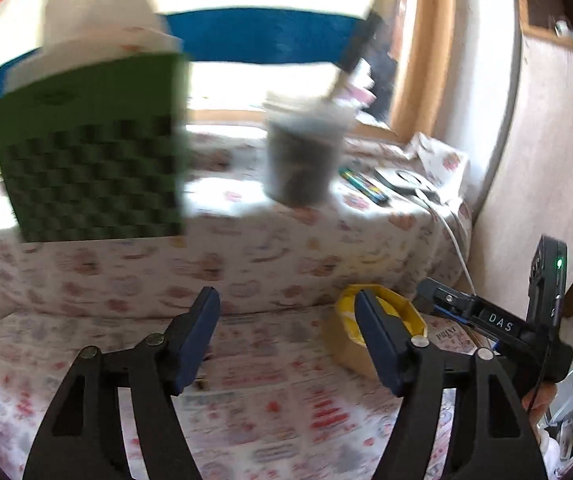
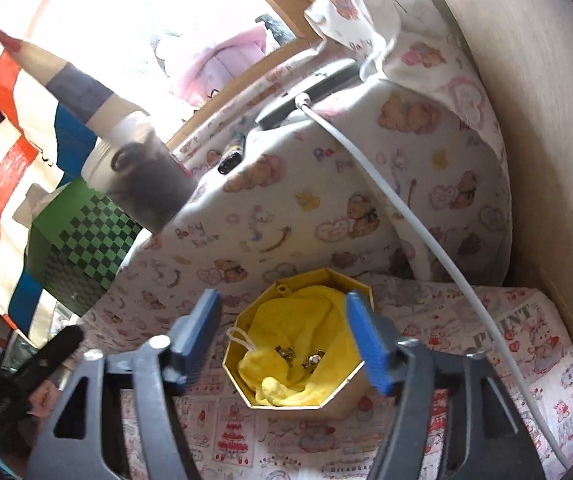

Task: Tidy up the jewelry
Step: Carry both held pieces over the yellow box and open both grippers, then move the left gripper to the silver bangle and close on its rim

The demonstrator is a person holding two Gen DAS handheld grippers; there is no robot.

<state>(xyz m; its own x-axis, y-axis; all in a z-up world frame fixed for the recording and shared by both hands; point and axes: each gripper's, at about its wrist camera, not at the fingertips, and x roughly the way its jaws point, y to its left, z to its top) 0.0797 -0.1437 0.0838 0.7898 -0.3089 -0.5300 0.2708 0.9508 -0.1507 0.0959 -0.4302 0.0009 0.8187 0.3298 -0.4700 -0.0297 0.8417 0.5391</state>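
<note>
Earrings (image 2: 302, 357) visible from right tool (image 2: 284, 338) only

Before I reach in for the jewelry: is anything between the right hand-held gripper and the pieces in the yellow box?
Nothing visible: the right hand-held gripper hovers open over the open box; two small metal pieces lie exposed on yellow cloth.
</note>
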